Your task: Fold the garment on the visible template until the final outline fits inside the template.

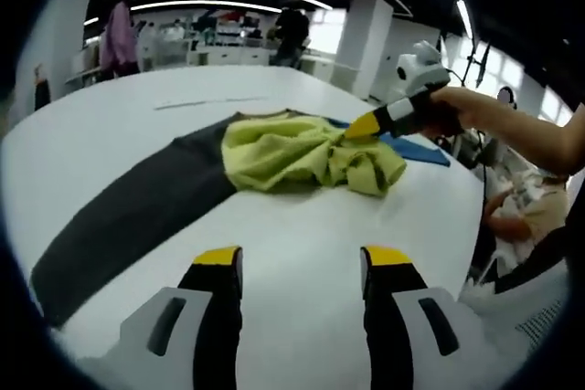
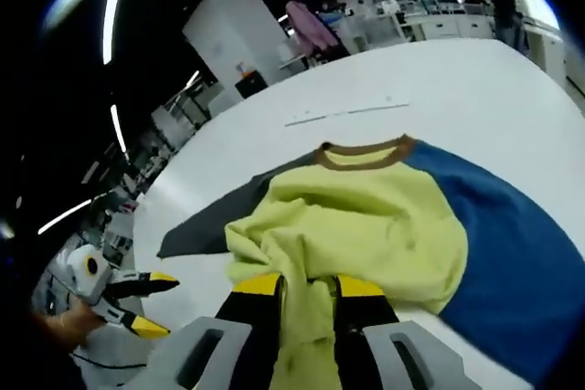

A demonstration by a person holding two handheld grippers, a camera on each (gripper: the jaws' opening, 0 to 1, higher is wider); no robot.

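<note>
1. The left tongs (image 1: 300,267) are hovering released above bare counter (image 1: 110,125).
2. The right tongs (image 2: 306,291) are clenching a bunched fold of the shirt (image 2: 366,226).
3. The shirt is lying mid-counter, looking light and floppy; gripping a hem or sleeve edge likely suits best.

Soft matt cloth garment (image 2: 366,226), crumpled, on smooth matt white table (image 1: 302,253).
</note>
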